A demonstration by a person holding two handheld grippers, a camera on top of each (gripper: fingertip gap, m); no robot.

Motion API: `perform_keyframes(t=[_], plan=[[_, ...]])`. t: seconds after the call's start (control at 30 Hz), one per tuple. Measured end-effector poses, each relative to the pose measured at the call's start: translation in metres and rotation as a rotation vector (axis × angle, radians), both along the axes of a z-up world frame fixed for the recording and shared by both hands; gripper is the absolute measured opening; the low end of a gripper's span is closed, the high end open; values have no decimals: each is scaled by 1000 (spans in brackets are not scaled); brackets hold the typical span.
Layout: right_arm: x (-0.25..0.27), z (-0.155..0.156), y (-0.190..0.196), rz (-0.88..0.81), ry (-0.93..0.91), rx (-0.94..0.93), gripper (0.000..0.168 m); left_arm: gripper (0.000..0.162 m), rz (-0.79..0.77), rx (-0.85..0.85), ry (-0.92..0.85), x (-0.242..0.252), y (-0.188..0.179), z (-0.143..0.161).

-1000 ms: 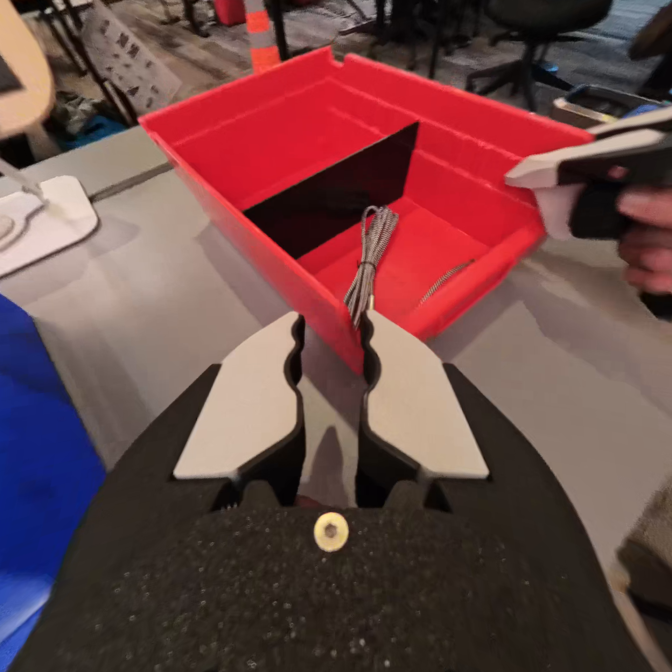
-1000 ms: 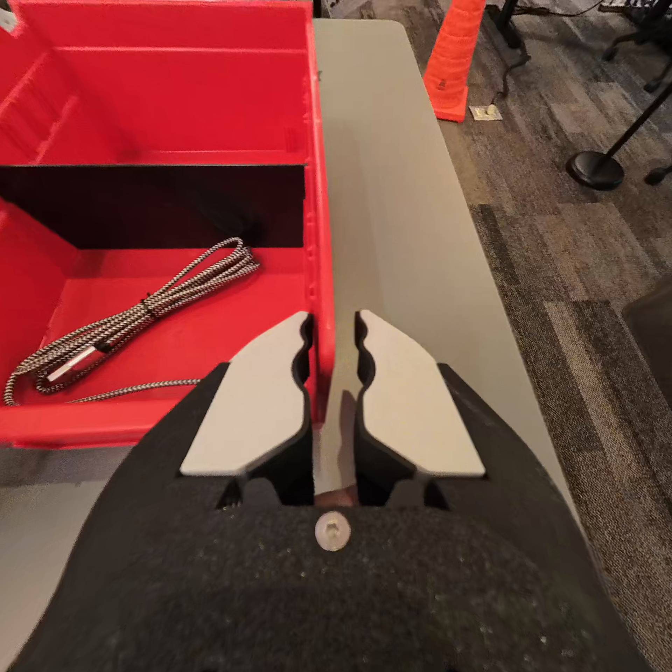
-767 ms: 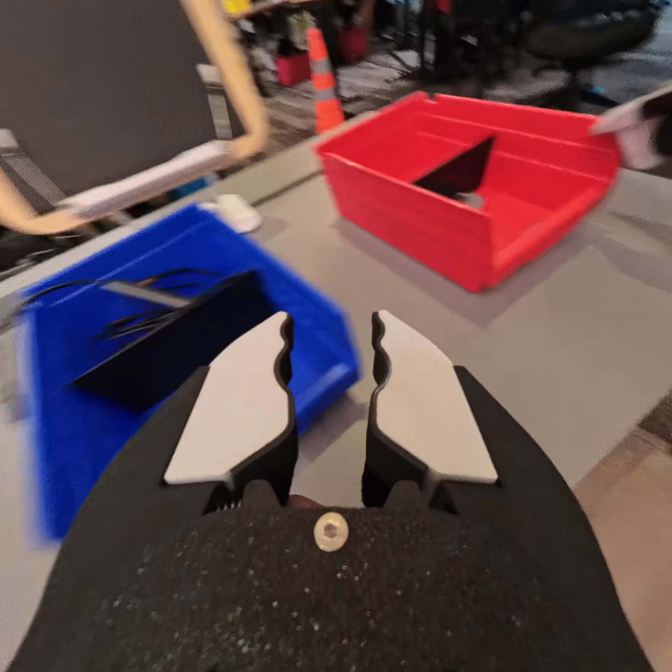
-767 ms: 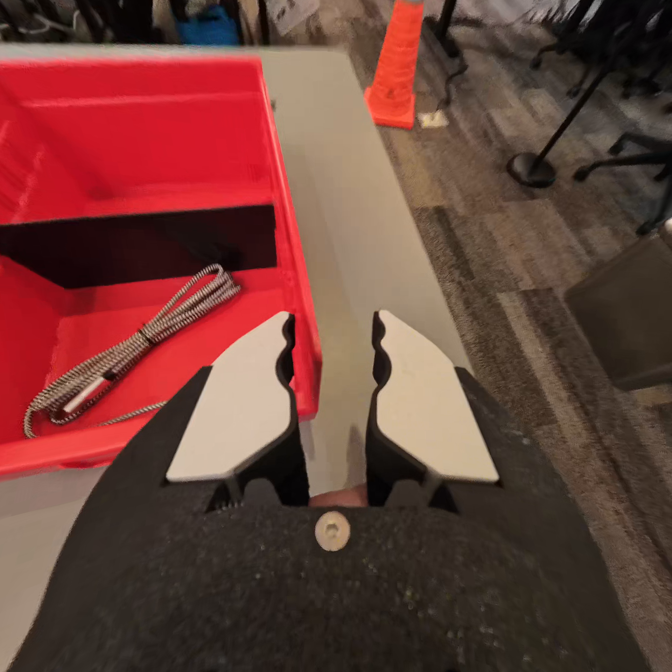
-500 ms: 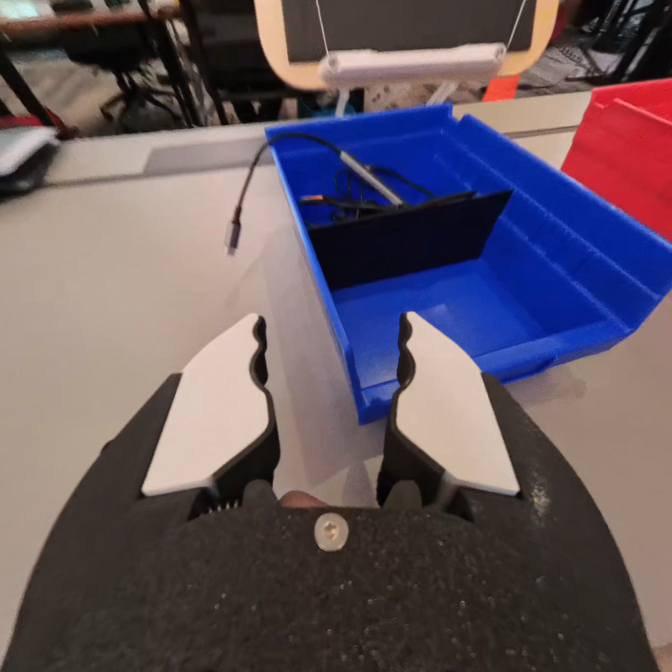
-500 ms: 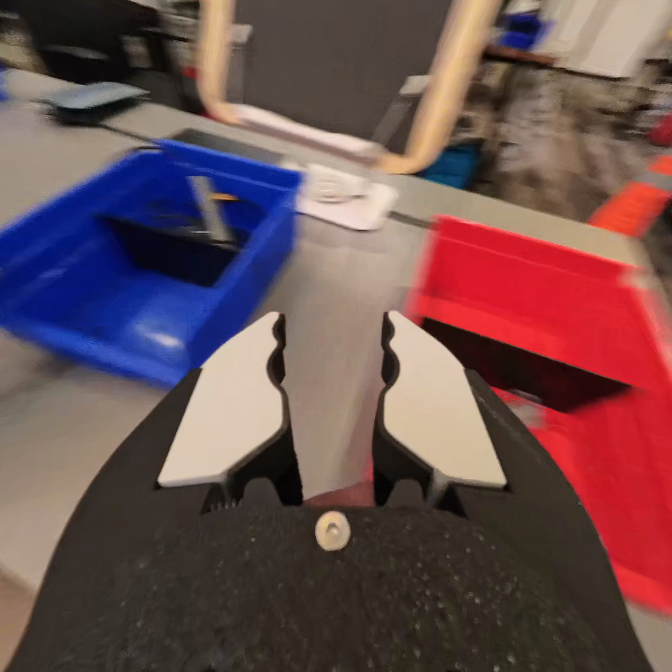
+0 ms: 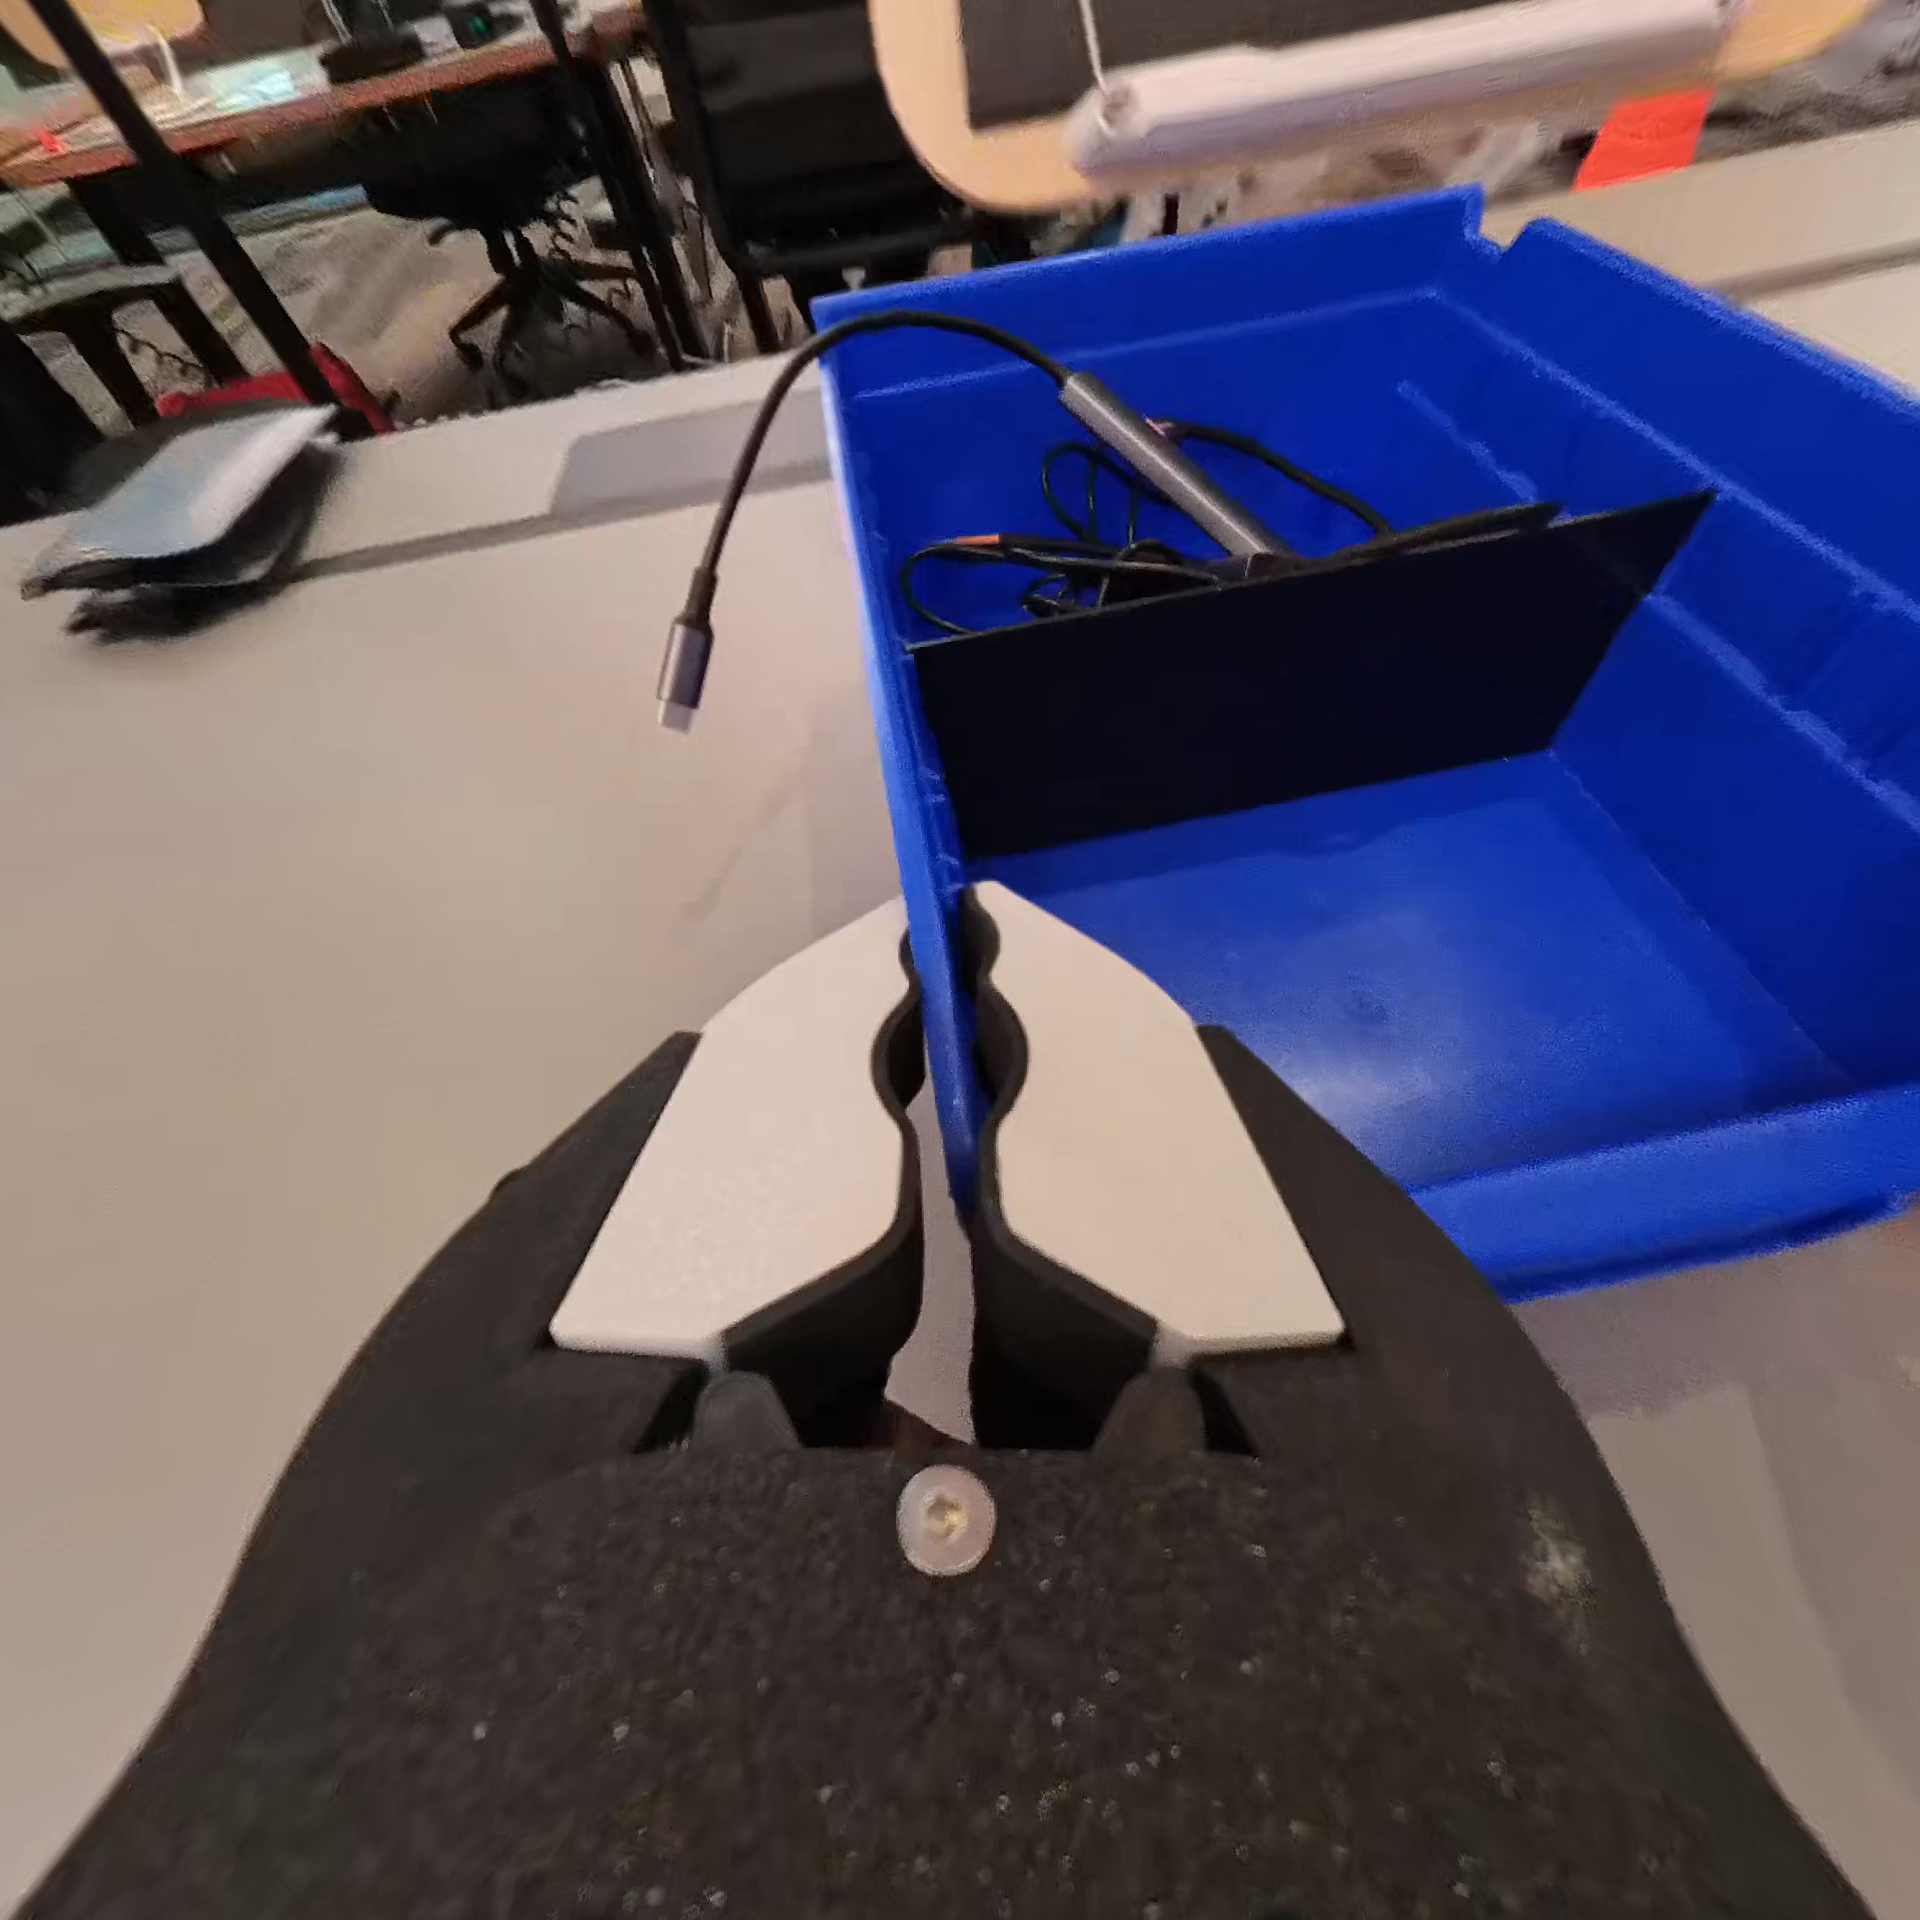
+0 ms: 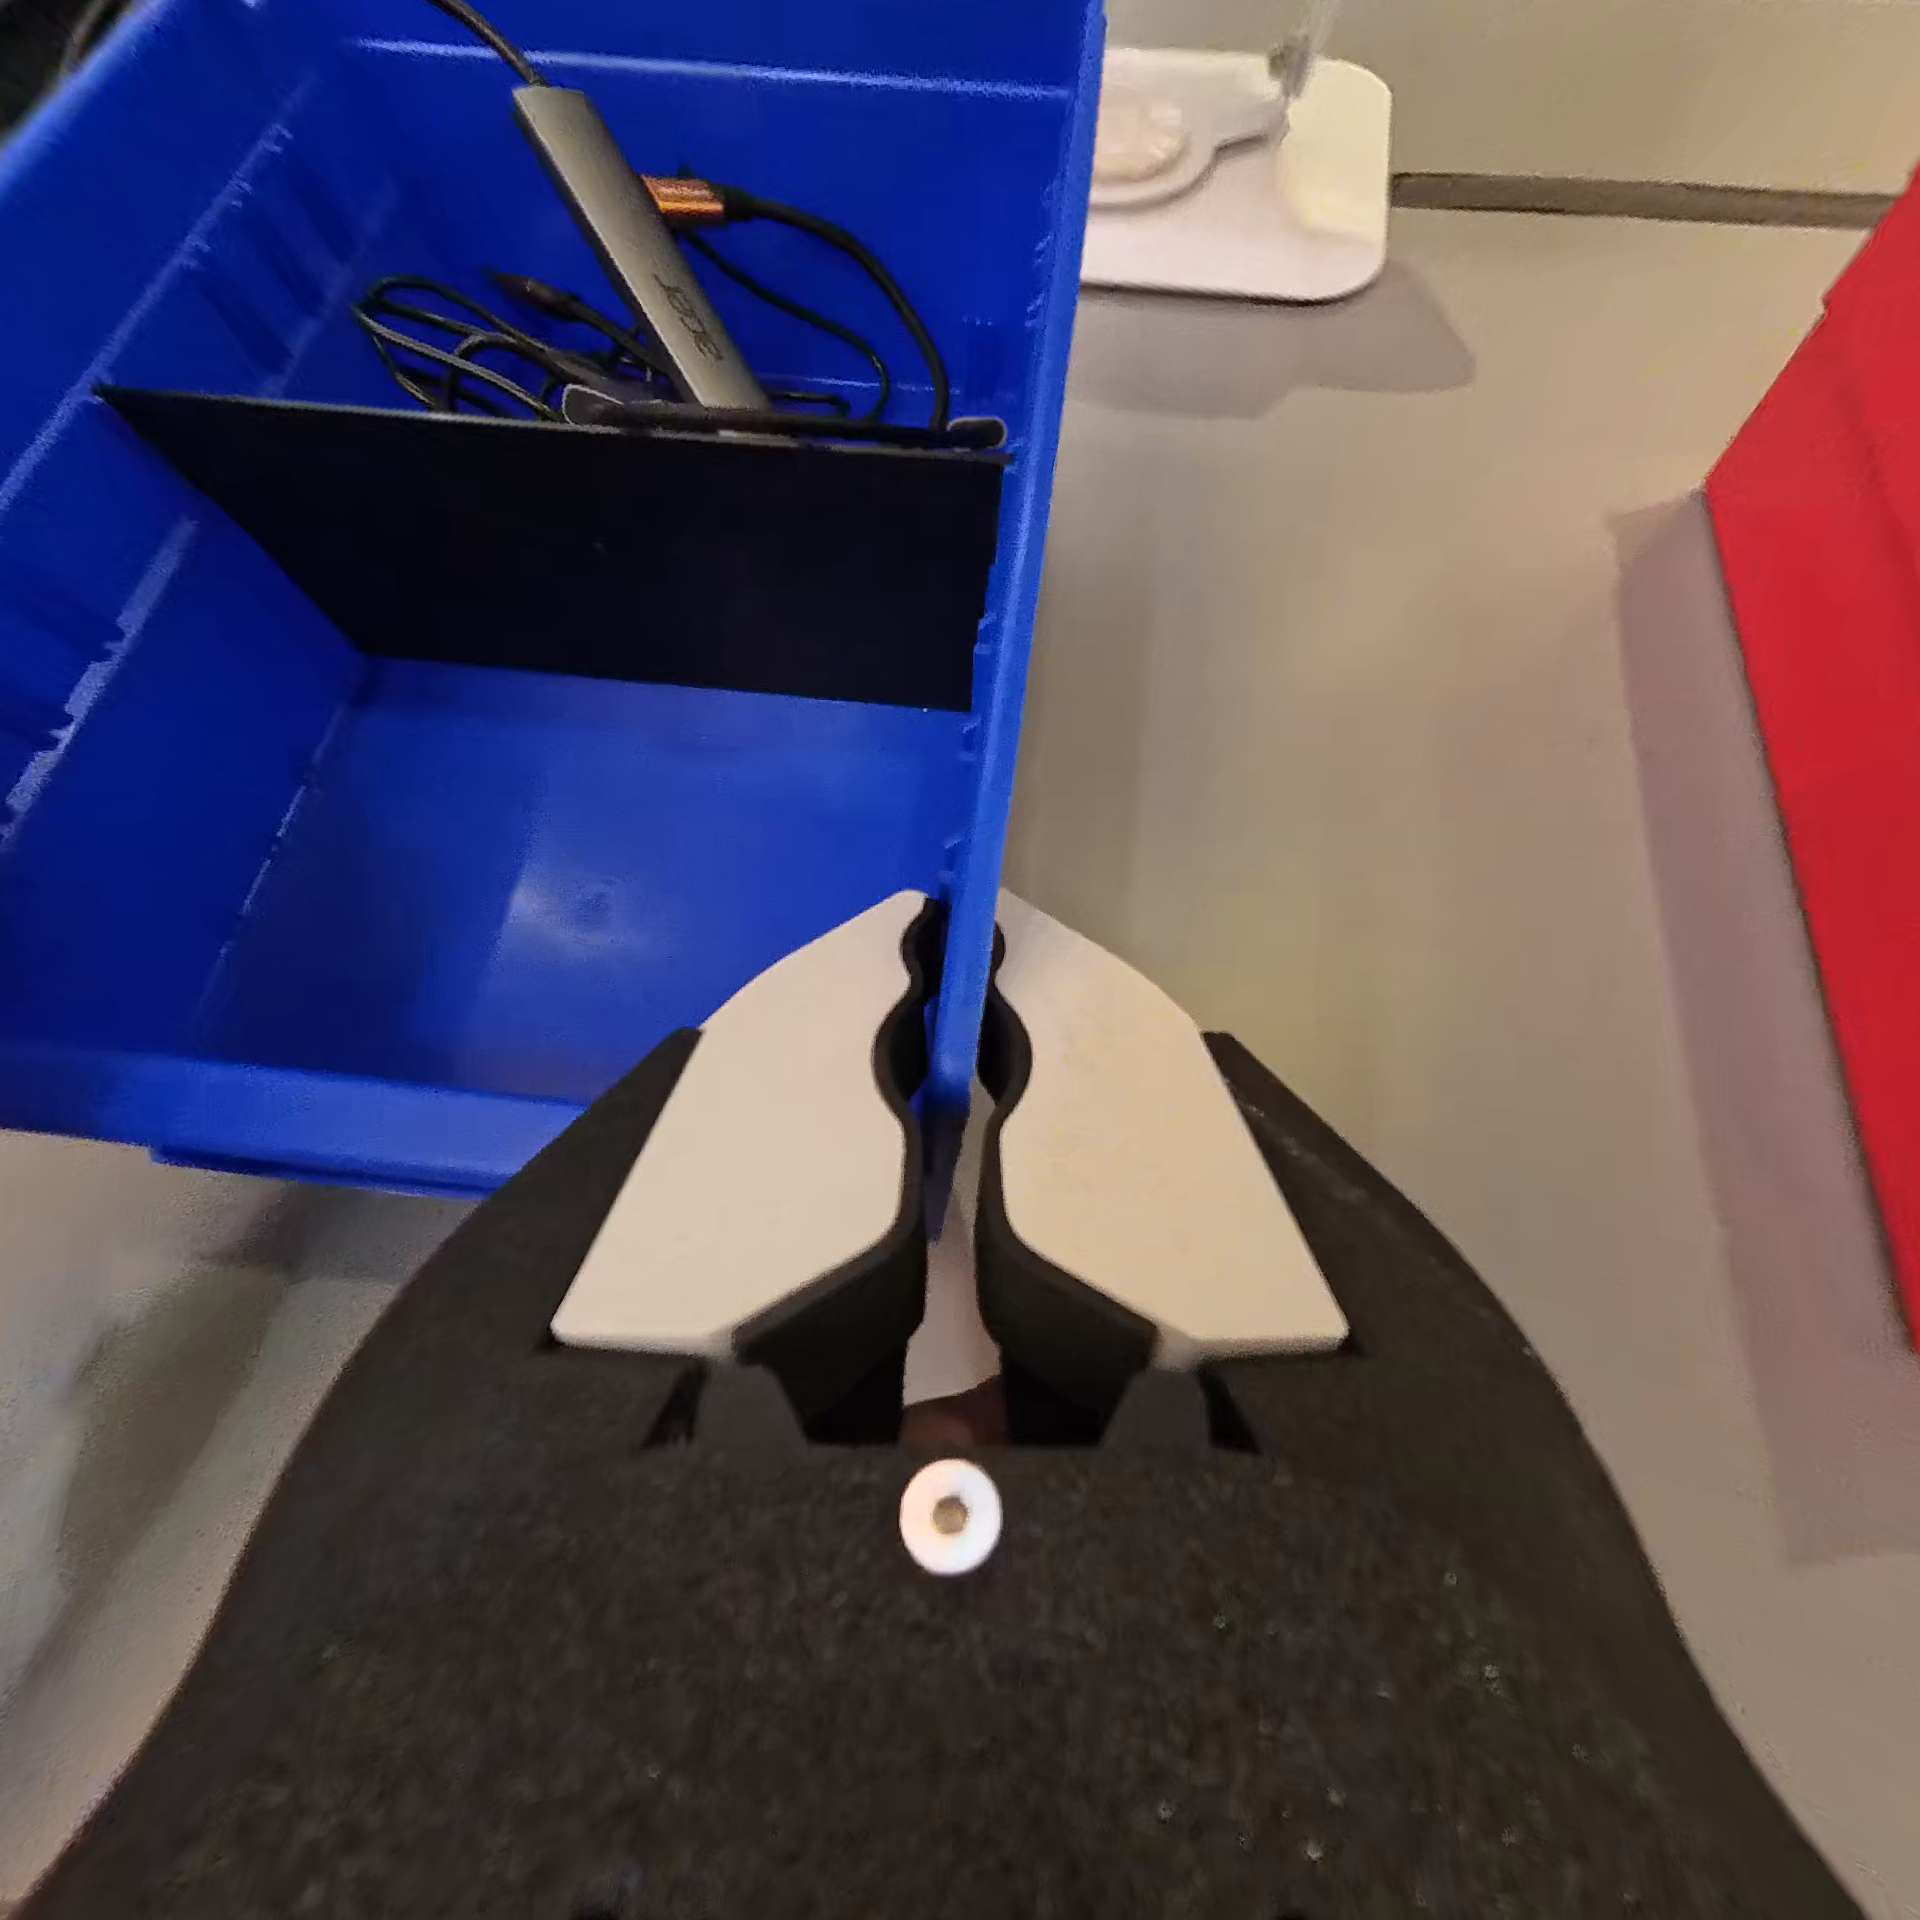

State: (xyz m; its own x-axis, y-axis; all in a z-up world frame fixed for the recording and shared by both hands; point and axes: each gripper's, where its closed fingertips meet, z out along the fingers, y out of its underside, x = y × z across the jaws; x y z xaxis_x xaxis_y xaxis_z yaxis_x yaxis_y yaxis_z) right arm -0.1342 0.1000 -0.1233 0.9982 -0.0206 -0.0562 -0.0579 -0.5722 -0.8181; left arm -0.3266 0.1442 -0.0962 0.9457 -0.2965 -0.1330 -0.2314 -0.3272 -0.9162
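- The grey tabletop (image 7: 364,883) carried a blue bin (image 7: 1714,436), with a red bin (image 8: 1849,727) well apart to its right.
- A black divider (image 7: 1299,686) split the blue bin; the near compartment's floor was bare.
- The left claw (image 7: 943,935) was clamped on the bin's left wall.
- The right claw (image 8: 961,935) was pinched on the bin's right wall.
- A grey hub (image 8: 644,249) lay among black cables (image 8: 831,260) in the far compartment.
- Its plug (image 7: 681,670) hung outside over the left rim.
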Motion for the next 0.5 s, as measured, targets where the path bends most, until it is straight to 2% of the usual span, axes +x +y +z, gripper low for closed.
perform_keyframes(t=[0.13, 0.23, 0.37, 0.5], plan=[[-60, 25, 14, 24, 25, 115, 3, 2, 54, 115, 5, -62, 8, 33], [-118, 33, 27, 66, 20, 152, 4, 2, 74, 145, -17, -120, 14, 39], [-187, 25, 36, 113, -4, 122, 4, 2, 99, 74, -65, -188, 25, 21], [-220, 5, 40, 122, -35, 63, 6, 2, 91, -23, -124, -217, 41, -9]])
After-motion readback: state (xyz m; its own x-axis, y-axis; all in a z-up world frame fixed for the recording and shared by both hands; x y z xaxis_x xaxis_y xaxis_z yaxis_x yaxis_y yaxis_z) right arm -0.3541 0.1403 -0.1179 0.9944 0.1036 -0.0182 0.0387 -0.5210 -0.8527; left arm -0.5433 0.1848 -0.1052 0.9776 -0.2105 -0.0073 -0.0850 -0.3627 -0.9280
